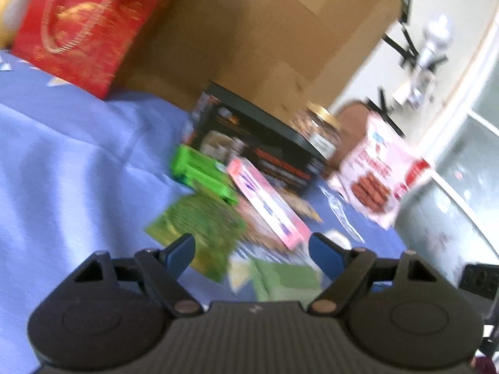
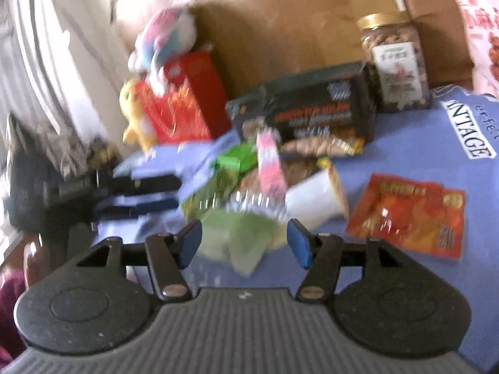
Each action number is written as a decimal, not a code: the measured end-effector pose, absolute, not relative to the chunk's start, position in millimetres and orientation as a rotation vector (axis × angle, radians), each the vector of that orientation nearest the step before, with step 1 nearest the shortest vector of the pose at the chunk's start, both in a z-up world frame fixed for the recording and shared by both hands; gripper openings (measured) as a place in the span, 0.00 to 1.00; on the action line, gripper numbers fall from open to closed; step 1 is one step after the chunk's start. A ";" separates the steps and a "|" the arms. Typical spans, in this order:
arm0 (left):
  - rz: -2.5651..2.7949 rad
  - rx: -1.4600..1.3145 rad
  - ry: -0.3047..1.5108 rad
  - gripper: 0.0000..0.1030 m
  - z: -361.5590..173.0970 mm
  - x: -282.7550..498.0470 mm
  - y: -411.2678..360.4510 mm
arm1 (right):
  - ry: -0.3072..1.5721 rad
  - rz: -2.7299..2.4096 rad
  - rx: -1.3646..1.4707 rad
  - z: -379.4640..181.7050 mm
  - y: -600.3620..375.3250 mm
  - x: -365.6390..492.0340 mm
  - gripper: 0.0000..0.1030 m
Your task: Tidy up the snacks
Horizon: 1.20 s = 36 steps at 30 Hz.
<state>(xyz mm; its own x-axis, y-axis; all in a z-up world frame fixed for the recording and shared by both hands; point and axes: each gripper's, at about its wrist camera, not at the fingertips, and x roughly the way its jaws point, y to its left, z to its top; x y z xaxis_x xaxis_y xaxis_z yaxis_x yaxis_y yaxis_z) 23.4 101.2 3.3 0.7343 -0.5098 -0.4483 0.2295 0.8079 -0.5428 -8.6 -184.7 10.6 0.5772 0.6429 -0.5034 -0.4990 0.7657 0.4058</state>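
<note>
Both views are motion-blurred. The left claw [image 1: 251,251] gapes wide with nothing between its blue pads, hovering over a heap of snack packets [image 1: 218,205] on the blue cloth [image 1: 62,171] covering the desk. The right claw [image 2: 244,241] is likewise spread open and empty, above a pale green packet [image 2: 243,243] in the heap. An orange packet [image 2: 408,215] lies apart toward the right; the black box [image 2: 308,109], nut jar [image 2: 393,62] and red box [image 2: 187,99] stand along the far edge
</note>
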 end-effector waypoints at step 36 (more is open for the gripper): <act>-0.485 -0.262 0.483 0.71 104.0 94.9 46.3 | 0.366 0.607 -0.054 58.0 -136.0 57.6 0.41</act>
